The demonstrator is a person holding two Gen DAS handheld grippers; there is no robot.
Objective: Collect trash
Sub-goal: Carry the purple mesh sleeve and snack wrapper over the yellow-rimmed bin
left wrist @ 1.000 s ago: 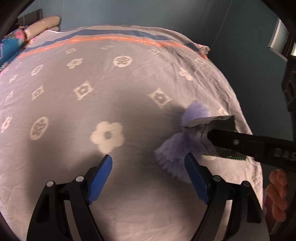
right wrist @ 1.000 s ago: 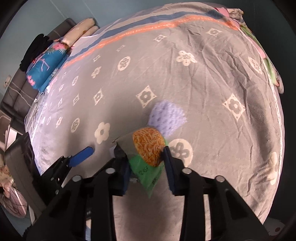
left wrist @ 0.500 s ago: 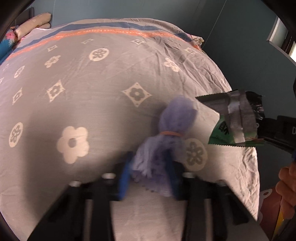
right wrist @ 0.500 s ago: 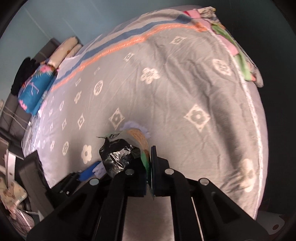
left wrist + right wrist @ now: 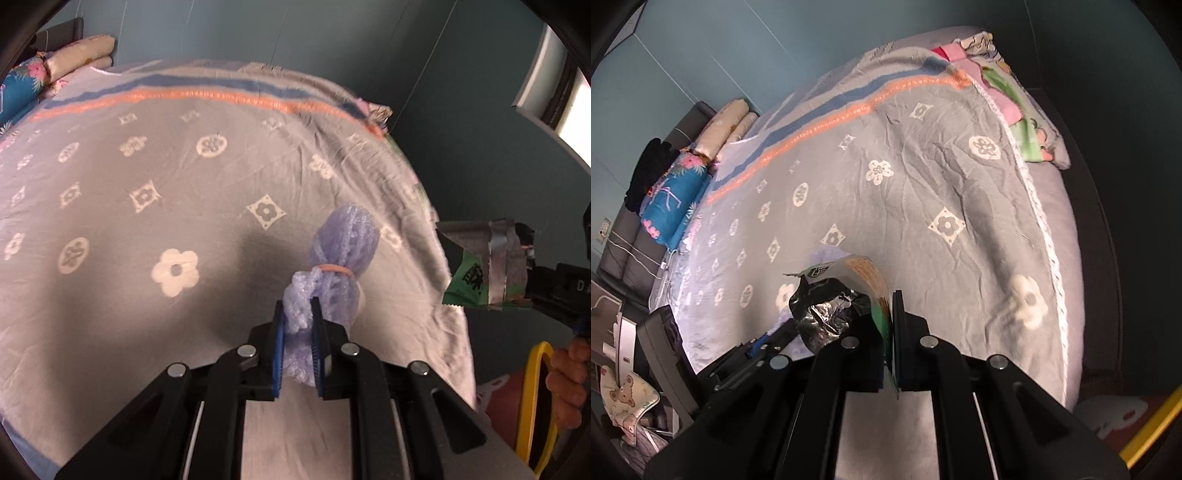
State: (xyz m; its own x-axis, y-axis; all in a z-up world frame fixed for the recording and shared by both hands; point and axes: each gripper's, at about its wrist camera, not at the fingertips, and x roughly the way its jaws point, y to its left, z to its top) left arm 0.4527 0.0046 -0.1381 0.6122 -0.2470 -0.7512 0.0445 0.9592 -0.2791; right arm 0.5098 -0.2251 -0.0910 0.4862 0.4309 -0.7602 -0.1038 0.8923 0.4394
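A purple foam net (image 5: 345, 251) tied with an orange rubber band stands up from my left gripper (image 5: 297, 317), which is shut on its lower end, above the grey patterned bed cover (image 5: 147, 229). My right gripper (image 5: 886, 325) is shut on a green and silver snack wrapper (image 5: 846, 295), held above the bed. The wrapper (image 5: 484, 269) and the right gripper also show at the right of the left wrist view, past the bed's edge. The purple net (image 5: 827, 256) peeks out behind the wrapper in the right wrist view.
Pillows and a blue floral cushion (image 5: 670, 195) lie at the head of the bed. Folded colourful cloth (image 5: 1015, 107) lies at the far corner. A dark sofa (image 5: 624, 236) and clutter stand left of the bed. A teal wall is behind.
My left gripper has closed on the purple foam net and lifted it off the cover. My right gripper has risen and drawn back to the right with the wrapper.
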